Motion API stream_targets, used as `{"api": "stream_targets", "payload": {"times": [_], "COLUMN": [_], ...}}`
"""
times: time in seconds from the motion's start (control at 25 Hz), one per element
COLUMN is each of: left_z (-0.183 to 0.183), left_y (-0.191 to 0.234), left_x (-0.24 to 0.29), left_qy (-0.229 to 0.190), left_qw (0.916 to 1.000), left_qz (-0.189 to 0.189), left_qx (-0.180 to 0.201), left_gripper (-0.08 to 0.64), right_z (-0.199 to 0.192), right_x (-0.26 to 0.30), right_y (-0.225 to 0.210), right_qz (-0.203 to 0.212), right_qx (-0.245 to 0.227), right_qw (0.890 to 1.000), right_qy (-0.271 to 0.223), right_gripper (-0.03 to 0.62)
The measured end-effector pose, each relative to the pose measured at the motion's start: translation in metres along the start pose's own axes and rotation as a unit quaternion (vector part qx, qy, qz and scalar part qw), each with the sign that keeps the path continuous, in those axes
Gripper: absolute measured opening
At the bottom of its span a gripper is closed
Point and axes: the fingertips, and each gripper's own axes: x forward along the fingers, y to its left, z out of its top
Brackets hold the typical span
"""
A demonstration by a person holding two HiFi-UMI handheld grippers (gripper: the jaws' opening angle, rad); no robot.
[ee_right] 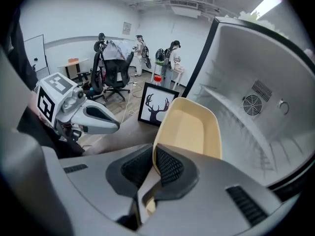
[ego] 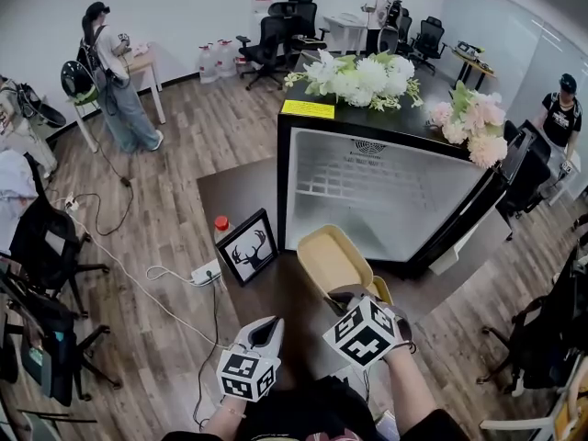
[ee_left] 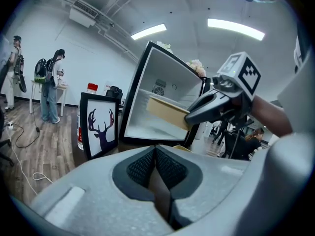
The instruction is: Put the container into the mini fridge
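Note:
A shallow beige container hangs tilted just in front of the open mini fridge. My right gripper is shut on its near rim. In the right gripper view the pads clamp the container by its edge, and the white fridge interior lies beyond it to the right. My left gripper sits lower left, shut, with nothing in it. In the left gripper view its pads meet, and the container shows against the fridge opening.
A framed deer picture and a red-capped bottle stand left of the fridge. The fridge door swings open to the right. Flowers lie on top. A power strip and cables cross the floor; people and office chairs stand around.

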Motion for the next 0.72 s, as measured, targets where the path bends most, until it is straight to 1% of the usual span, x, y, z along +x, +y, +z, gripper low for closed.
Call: {"api": "stream_targets", "payload": {"times": [0.12,0.4,0.52,0.72], "left_z": [-0.001,0.004,0.004,0.006], "left_y": [0.000,0.002,0.003,0.003], "left_x": [0.000,-0.002,-0.002,-0.001], "left_qy": [0.001,-0.006,-0.005,-0.007], "left_qw": [1.0000,0.9999,0.9999,0.9998], "left_qz": [0.002,0.009,0.012,0.017], "left_qx": [0.001,0.002,0.001,-0.001], "left_gripper": [0.009,0.009,0.009,0.009], "right_z": [0.010,0.028,0.038,0.052], "right_x": [-0.010,-0.033,-0.041,-0.044], "right_y": [-0.017,-0.051,-0.071,-0.105], "right_qz": [-0.014,-0.040,-0.053,-0.051], "right_qx": [-0.012,-0.052,-0.058,-0.050], "right_qw": [1.000,0.998,0.997,0.997], "right_qy": [-0.006,-0.002,-0.005,-0.005], "right_gripper": [0.026,0.026,0.027,0.026]}}
